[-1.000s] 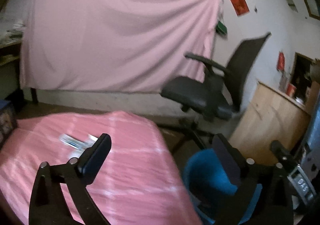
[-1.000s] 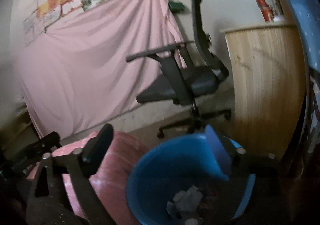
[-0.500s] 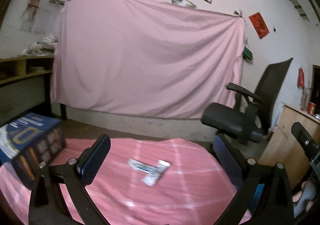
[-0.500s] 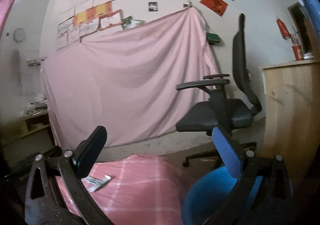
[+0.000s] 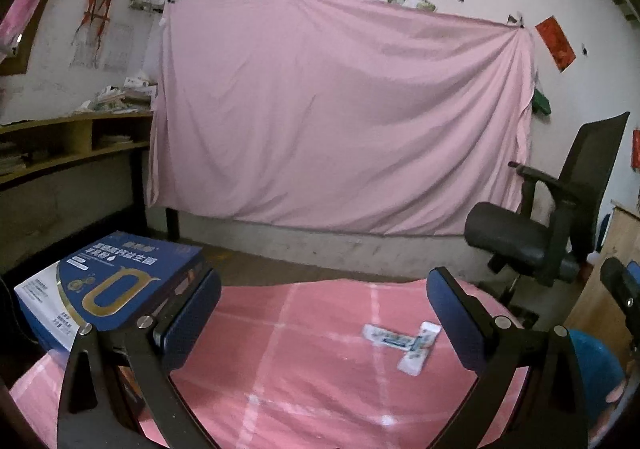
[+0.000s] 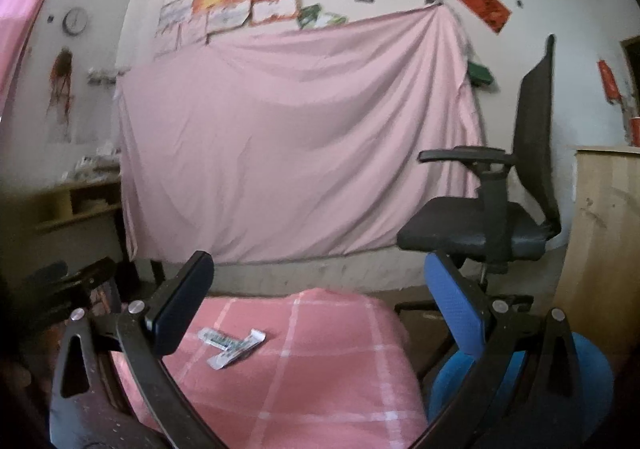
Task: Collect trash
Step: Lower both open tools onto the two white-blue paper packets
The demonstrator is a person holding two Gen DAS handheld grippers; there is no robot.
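Both my left tongs (image 5: pixel 323 313) and right tongs (image 6: pixel 320 297) hang spread and empty over the pink-clothed desk (image 5: pixel 304 361), two crossed wrappers (image 5: pixel 404 341) lying open near its right edge, blue box (image 5: pixel 108 285) left, blue bin (image 6: pixel 520 381) and office chair (image 6: pixel 500 217) beyond.

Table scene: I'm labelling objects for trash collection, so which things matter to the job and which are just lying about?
Job:
wrappers
blue bin
left gripper, open
right gripper, open

Lying about:
blue box
office chair
pink sheet
wooden cabinet
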